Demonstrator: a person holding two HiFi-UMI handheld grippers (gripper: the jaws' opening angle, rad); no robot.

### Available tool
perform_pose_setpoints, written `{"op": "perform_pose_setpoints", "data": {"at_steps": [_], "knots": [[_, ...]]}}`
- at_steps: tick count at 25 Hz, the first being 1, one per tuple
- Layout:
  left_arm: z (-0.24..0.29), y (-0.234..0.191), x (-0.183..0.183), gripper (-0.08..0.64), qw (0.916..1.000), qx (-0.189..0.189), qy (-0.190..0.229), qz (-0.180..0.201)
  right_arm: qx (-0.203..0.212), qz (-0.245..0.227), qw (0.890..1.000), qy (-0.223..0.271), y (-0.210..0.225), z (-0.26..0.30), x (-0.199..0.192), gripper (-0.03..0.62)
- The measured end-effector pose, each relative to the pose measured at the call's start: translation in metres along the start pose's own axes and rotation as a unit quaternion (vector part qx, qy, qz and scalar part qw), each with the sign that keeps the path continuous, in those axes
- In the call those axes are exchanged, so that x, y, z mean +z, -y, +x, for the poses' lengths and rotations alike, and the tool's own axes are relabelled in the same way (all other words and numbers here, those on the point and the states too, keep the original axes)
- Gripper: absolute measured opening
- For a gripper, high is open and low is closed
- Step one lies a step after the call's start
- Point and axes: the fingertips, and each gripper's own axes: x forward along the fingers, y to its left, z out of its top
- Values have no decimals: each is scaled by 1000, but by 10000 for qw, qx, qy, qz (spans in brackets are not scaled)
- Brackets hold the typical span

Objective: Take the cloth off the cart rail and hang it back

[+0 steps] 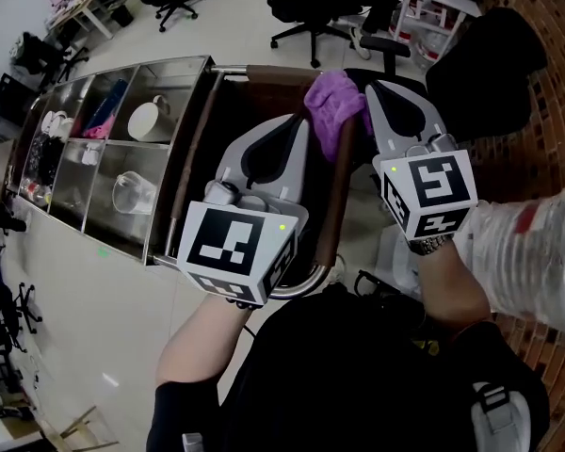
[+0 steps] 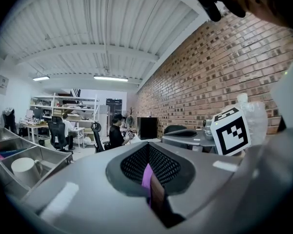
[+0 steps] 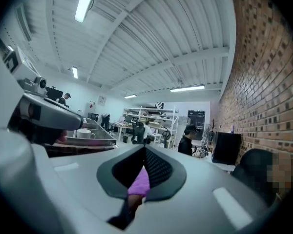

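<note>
A purple cloth (image 1: 334, 109) lies bunched over the brown rail (image 1: 337, 217) at the near end of a steel cart. My right gripper (image 1: 370, 89) meets the cloth's right edge with its jaws together. In the right gripper view the cloth (image 3: 139, 182) sits between them, so it is shut on the cloth. My left gripper (image 1: 302, 126) rests against the cloth's left edge, its jaws shut. In the left gripper view only a thin purple sliver (image 2: 147, 177) shows in the slit. I cannot tell whether it pinches the cloth.
The cart's steel compartments (image 1: 174, 64) hold a white mug (image 1: 149, 119), a clear jug (image 1: 134, 192) and small items. Black office chairs (image 1: 306, 8) stand beyond the cart. A brick wall (image 1: 546, 73) runs along the right. People sit at desks far off (image 2: 118, 133).
</note>
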Motion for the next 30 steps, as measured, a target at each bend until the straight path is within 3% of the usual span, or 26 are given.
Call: {"op": "perform_pose_setpoints", "data": {"at_steps": [19,30], "knots": [[-192,60,8,-3,9950,-891,452,42,-512,-711,9948,526,-200,-158,58,0],[-238,93,17,-3,9919,-1137,558,-22,-688,-917,9918,571,-243,-213,77,0]]}}
